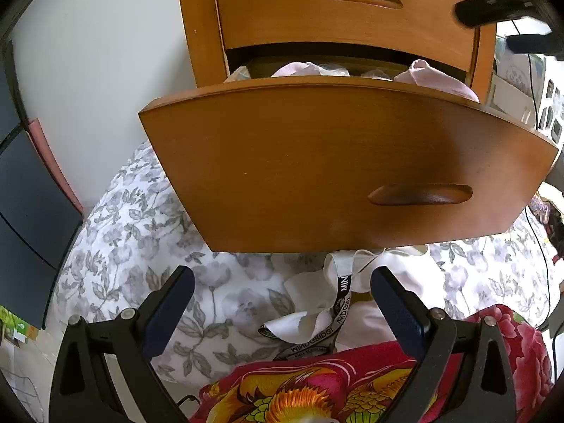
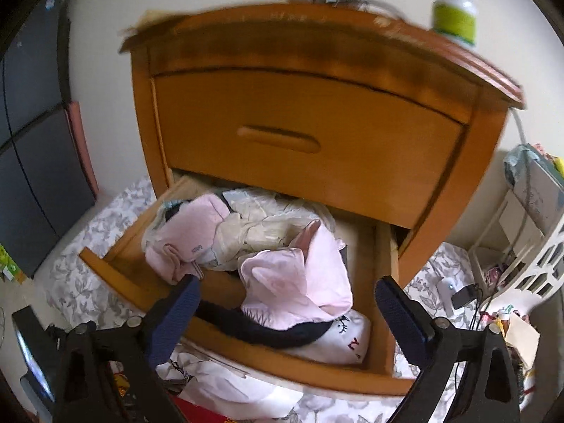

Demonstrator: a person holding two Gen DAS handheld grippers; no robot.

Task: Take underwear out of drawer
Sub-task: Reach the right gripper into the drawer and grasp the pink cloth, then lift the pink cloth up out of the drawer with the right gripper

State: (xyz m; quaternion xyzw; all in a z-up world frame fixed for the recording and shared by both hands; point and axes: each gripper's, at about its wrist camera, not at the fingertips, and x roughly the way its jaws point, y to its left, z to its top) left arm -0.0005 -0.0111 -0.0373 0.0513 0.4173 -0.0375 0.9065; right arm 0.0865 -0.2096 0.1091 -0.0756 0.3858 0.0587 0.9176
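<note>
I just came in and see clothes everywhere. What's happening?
Someone with a gripper in each hand is getting underwear out of the open bottom drawer. The right gripper hovers over it, jaws open around nothing, just above a pink garment. The left gripper waits lower down, also open, over white clothes lying below the drawer.

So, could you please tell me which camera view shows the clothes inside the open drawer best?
The right wrist view: it looks down into the open drawer at the pink garments. The left wrist view shows mostly the drawer front, with pink fabric peeking over.
</note>
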